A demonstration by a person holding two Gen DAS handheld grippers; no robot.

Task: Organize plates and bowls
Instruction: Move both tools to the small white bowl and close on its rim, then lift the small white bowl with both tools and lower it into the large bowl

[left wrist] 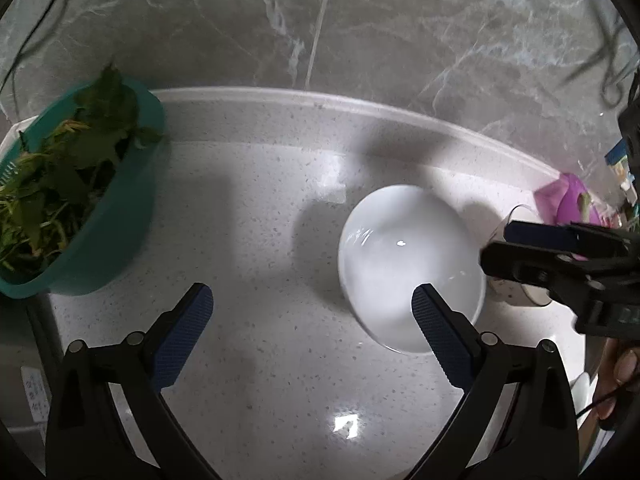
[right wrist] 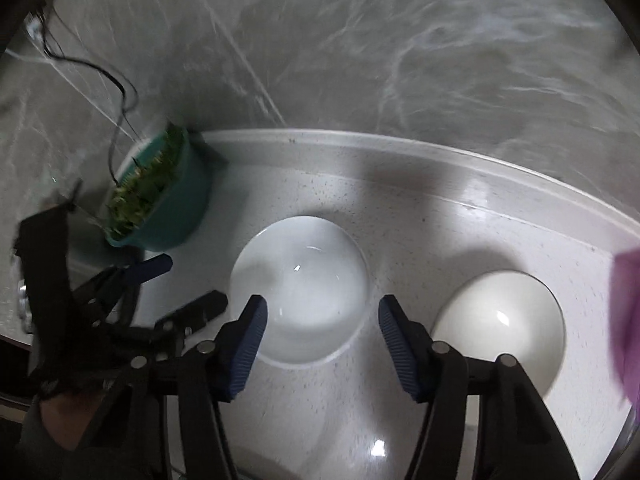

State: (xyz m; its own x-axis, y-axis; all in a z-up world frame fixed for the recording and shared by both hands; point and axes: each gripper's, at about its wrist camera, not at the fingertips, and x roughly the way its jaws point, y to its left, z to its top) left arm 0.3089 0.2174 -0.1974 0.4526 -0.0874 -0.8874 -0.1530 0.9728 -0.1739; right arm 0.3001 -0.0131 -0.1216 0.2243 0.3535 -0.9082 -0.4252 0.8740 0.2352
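White bowl: the white bowl point(right wrist: 300, 290) sits upright on the speckled worktop point(right wrist: 400, 216), centre of the right wrist view, right of centre in the left wrist view point(left wrist: 408, 264); empty, with a wet-looking sheen.
Cream bowl: a second, cream bowl point(right wrist: 500, 320) stands at the lower right of the right wrist view, near the white one but apart from it.
Key relation: the white bowl lies straight ahead of the right gripper point(right wrist: 322, 312), its near rim between the two blue pads; being round, it has no long axis to line up with. From the left gripper point(left wrist: 312, 300) it lies off to the right, only the right-hand finger overlapping its rim.
Nearer hand: by my judgement the right one, which is already centred on the bowl.
Right gripper: spread wide, holding nothing.
Left gripper: spread wide over bare worktop, holding nothing.
Surroundings: a teal colander of leafy greens point(left wrist: 80, 200) at the left by the grey marble wall point(left wrist: 400, 20); something purple point(left wrist: 568, 200) at the right edge, too blurred to name.
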